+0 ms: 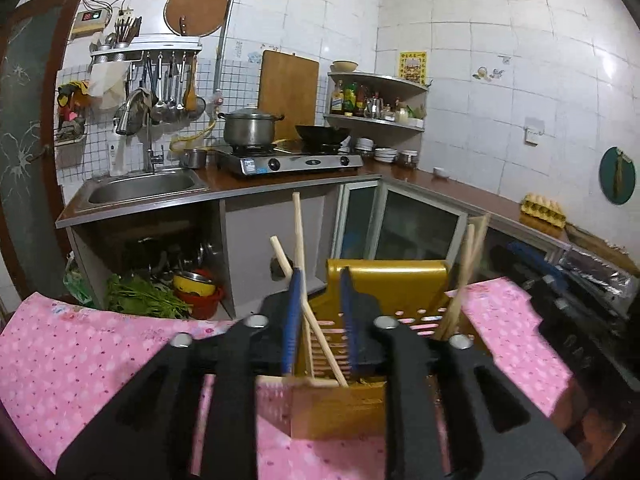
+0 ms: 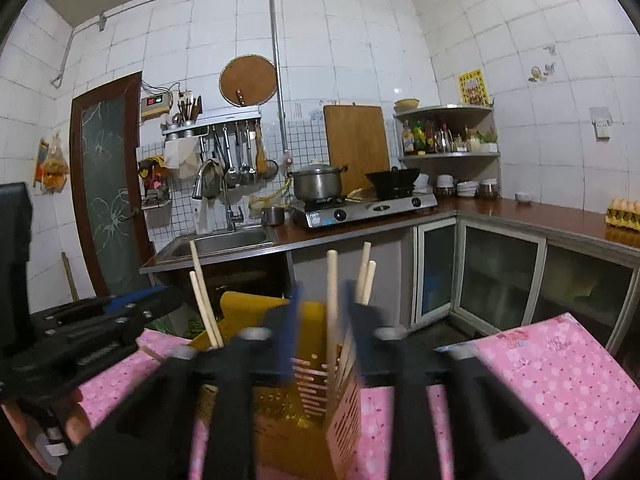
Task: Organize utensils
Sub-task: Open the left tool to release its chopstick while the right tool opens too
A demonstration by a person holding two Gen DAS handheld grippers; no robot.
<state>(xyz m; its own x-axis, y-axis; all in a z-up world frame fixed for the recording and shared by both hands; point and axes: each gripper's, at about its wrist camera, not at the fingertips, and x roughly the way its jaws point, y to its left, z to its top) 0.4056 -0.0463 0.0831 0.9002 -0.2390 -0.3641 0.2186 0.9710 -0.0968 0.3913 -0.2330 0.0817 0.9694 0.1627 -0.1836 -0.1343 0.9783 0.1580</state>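
Setting: a tiled kitchen; in front, a table (image 1: 92, 360) under a pink flowered cloth.
Utensil holder: a yellow slotted plastic holder (image 1: 384, 280) stands on the table, close under both cameras; it has a tall back panel and slotted walls, and at least two compartments show.
Left compartment: two pale wooden chopsticks (image 1: 298, 236) lean crossed, tips down inside, upper ends sticking out above the rim.
Right compartment: another pair of chopsticks (image 1: 472, 256) stands tilted against the far right corner (blurred in the left wrist view).
Right wrist view, middle: one chopstick (image 2: 331, 304) stands nearly upright in the holder, between the blue-lined fingers of the right hand-held gripper (image 2: 320, 332); I cannot tell whether the fingers touch it.
Left hand-held gripper (image 1: 320, 312): fingers spread, hovering over the left compartment, the crossed chopsticks just beside its left finger.
Right hand-held gripper: fingers spread over the holder.
Background: a steel sink (image 1: 140, 190), a lidded pot (image 1: 249, 126) and a black wok (image 1: 322, 134) on a two-burner stove, a corner shelf of bottles (image 1: 360, 98), and a tray of eggs (image 1: 544, 208) on the counter.
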